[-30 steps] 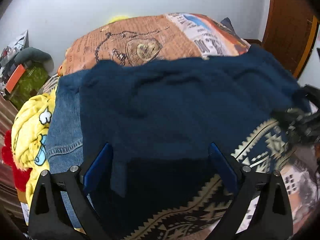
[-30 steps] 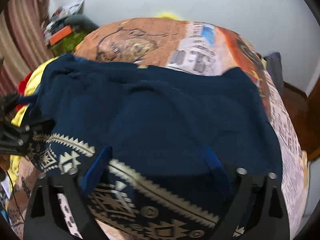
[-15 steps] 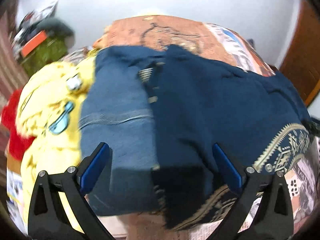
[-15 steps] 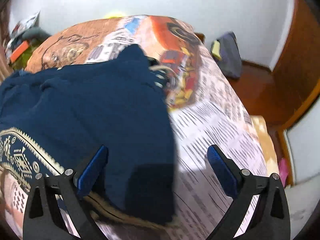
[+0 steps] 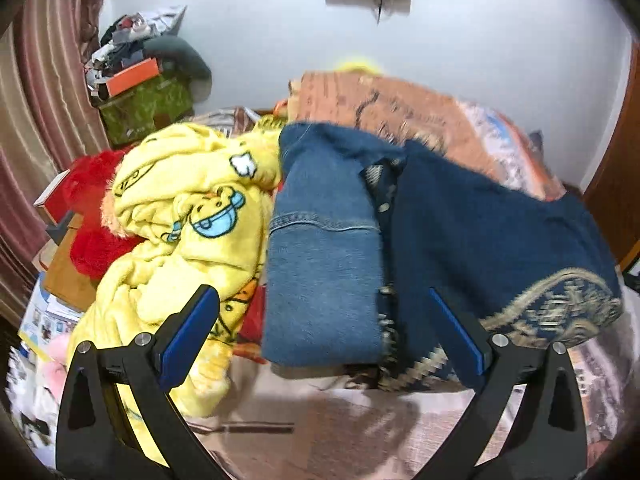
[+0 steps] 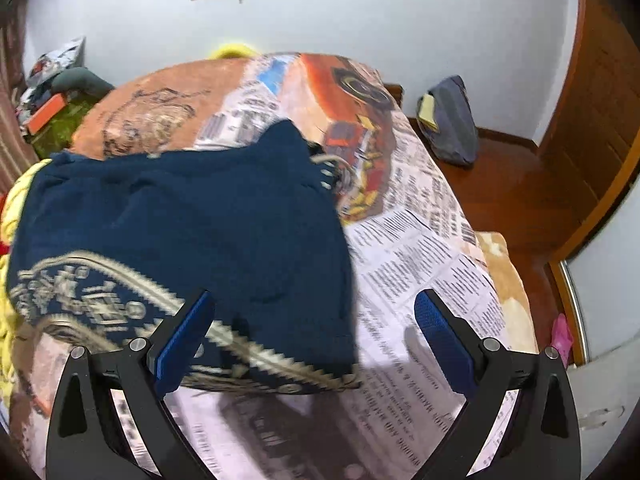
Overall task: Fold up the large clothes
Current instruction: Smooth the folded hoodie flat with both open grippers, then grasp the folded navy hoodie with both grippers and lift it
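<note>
Bedding printed with newspaper text and an orange truck (image 6: 420, 240) carries the task's garment: a navy knitted sweater with a cream patterned band (image 6: 192, 224), lying spread and rumpled across the bed's middle. Just beside it on the left lies a folded blue denim piece (image 5: 324, 264), touching the sweater's edge, then a heap of yellow cartoon-print fleece (image 5: 180, 220). Both tools hover above the cloth, holding nothing: the left gripper (image 5: 320, 332) has its blue-padded fingers wide apart, and the right gripper (image 6: 312, 332) likewise. A green box (image 5: 140, 104) by the curtain bears an orange box and clutter.
</note>
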`<action>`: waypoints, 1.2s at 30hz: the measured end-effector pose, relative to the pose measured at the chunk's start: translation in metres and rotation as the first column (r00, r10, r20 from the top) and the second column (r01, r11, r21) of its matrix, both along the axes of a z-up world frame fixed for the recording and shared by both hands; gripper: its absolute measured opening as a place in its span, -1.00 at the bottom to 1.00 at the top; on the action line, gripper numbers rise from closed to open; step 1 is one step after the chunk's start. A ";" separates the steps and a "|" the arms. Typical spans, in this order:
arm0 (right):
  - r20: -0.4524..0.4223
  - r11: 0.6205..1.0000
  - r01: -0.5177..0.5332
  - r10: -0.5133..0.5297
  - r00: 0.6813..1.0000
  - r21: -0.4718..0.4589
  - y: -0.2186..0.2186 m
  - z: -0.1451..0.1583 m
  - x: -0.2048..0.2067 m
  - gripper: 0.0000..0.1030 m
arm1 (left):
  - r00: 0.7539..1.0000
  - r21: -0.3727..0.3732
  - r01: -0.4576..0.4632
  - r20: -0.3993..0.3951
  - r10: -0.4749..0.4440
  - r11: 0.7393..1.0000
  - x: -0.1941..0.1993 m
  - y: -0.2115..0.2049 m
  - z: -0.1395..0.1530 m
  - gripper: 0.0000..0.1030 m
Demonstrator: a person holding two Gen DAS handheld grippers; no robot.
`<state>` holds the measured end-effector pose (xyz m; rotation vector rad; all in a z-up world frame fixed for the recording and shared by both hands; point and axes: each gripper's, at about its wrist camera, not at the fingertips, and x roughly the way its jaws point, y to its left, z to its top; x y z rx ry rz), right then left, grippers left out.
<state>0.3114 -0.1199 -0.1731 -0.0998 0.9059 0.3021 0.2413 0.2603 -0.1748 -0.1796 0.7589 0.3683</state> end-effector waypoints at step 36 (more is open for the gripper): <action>-0.099 0.985 -0.093 0.107 0.989 0.143 0.062 -0.020 -0.017 0.93 | 0.953 -0.535 0.284 0.249 -0.173 0.796 0.056 -0.048 -0.019 0.36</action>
